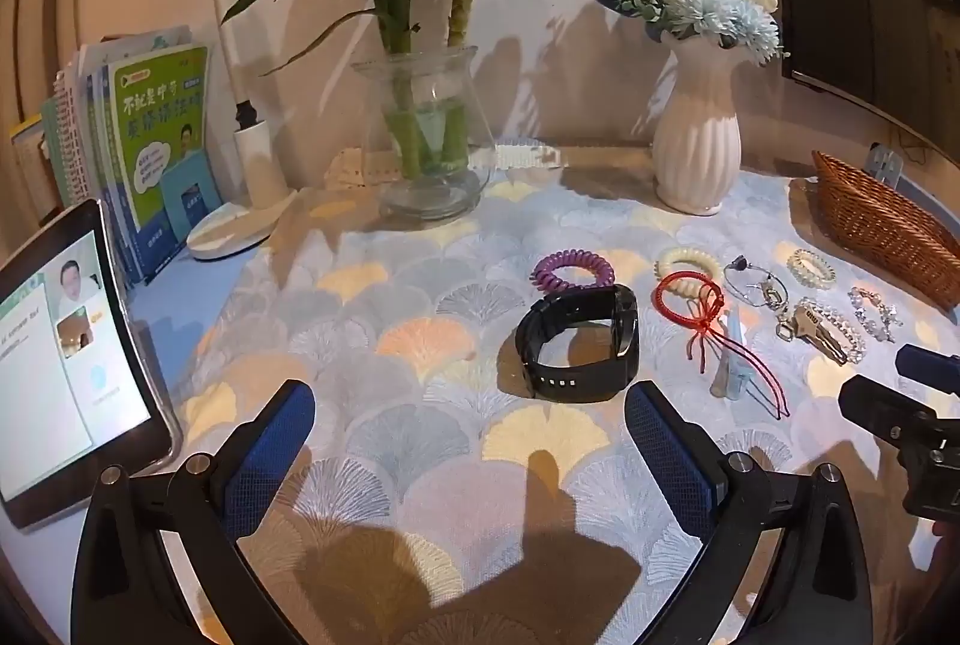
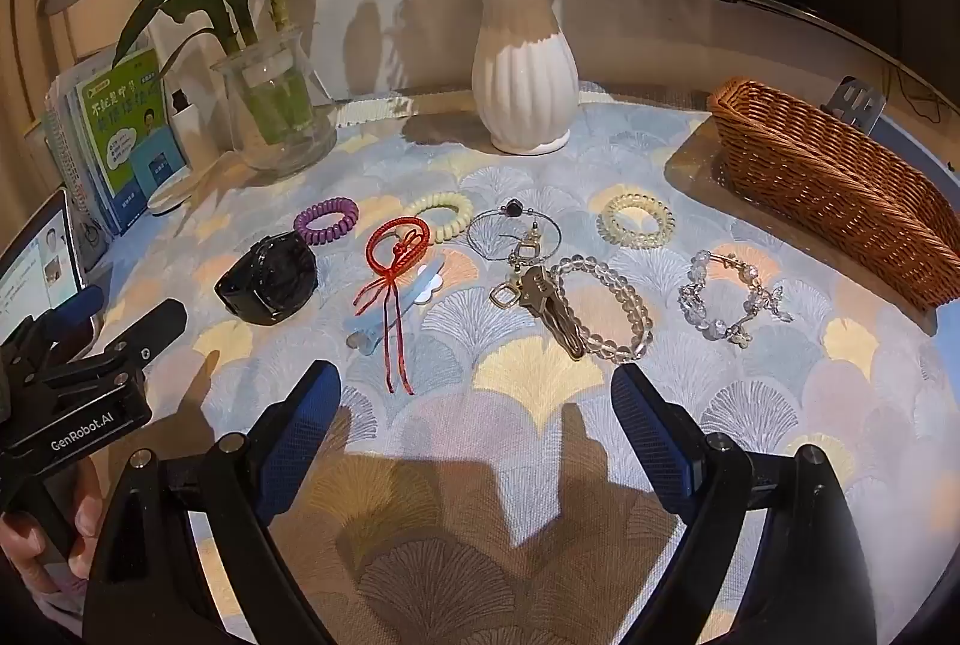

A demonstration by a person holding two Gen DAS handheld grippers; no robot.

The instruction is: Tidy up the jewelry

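Both grippers hover low over the patterned cloth (image 2: 540, 393), nothing between their fingers. Right gripper (image 2: 474, 405): jaws wide apart, empty, angled down toward the row of jewelry. Left gripper (image 1: 468, 426): jaws likewise spread, empty, facing the black watch (image 1: 579, 342).

Layout, right wrist view, left to right: black watch, purple coil band (image 2: 326, 220), red cord bracelet (image 2: 396, 240) lying over a pale blue clip (image 2: 390, 309), cream coil band (image 2: 441, 214), thin wire bangle (image 2: 510, 231), key with charms (image 2: 549, 303) touching a clear bead bracelet (image 2: 606, 306), clear coil band (image 2: 635, 219), crystal charm bracelet (image 2: 729, 300). Wicker basket (image 2: 840, 189) stands at far right, seemingly empty; probable destination.

Judgement: no piece picked yet. Start with the right gripper on pieces nearest the basket. Crystal bracelet lies flat, so pinch across one strand, fingertips pressed to the cloth. Key and bead bracelet overlap: expect them to drag together; separate first. Red cord's tails may snag the clip.
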